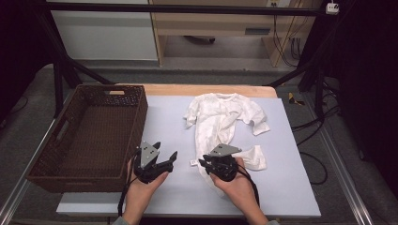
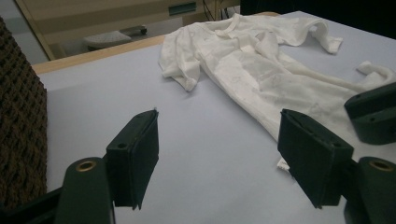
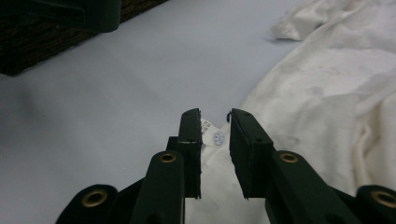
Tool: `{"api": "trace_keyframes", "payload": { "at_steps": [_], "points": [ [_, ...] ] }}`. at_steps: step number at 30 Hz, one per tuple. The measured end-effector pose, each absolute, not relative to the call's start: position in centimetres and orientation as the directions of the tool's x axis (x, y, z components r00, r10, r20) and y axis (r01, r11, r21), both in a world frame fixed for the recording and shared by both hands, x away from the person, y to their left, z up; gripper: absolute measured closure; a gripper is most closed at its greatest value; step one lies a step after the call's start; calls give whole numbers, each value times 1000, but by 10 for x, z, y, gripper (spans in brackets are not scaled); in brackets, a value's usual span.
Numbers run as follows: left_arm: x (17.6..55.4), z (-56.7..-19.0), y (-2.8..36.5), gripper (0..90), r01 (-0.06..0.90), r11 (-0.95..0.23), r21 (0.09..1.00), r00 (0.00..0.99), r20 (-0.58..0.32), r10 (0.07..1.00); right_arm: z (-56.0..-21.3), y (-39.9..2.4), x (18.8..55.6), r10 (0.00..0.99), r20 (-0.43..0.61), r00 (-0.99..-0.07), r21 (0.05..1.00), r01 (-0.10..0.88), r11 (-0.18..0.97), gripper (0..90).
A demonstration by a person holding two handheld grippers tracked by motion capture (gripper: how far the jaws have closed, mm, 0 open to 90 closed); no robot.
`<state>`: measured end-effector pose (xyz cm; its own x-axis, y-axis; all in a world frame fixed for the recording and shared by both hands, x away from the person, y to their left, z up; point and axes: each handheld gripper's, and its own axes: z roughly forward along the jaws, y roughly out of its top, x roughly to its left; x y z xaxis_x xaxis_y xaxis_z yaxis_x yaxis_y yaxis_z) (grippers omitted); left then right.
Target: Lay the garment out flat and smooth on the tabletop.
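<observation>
A white baby garment point(image 1: 225, 117) lies spread on the pale blue mat, neck end far, leg end near my right hand. My right gripper point(image 1: 202, 161) sits at the garment's lower left edge. In the right gripper view its jaws point(image 3: 214, 114) stand a narrow gap apart over that edge, with the small white label point(image 3: 212, 135) seen between the tips; nothing is pinched. My left gripper point(image 1: 166, 150) hovers over bare mat between the basket and the garment, jaws wide open and empty point(image 2: 217, 116). The garment point(image 2: 261, 70) lies ahead and to its right.
A dark brown wicker basket point(image 1: 136, 122) with nothing in it stands at the left of the table, close beside my left hand. The mat point(image 1: 169, 117) is bare between basket and garment. Cables and black frame legs stand beyond the table's far and right edges.
</observation>
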<state>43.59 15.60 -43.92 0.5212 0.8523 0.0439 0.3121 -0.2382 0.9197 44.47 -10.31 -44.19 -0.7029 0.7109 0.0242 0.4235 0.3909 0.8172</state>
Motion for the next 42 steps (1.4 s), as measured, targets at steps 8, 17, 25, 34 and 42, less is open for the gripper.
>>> {"api": "trace_keyframes", "payload": {
  "at_steps": [8,17,25,34,42],
  "points": [
    [437,-441,159,286,328,-234,915,511,36,859,-450,-108,421,685,-15,-728,790,411,454,699],
    [437,-441,156,284,331,-245,911,525,37,850,-472,-92,412,664,-95,-742,704,421,572,687],
    [437,-441,158,282,333,-245,910,521,39,853,-476,-85,412,674,-89,-733,682,449,578,900],
    [436,-432,162,282,317,-228,921,516,34,856,-472,-52,423,663,123,-739,743,511,432,899],
    [437,-429,165,282,324,-224,919,511,29,859,-462,-56,430,671,148,-726,794,492,357,750]
  ]
}}
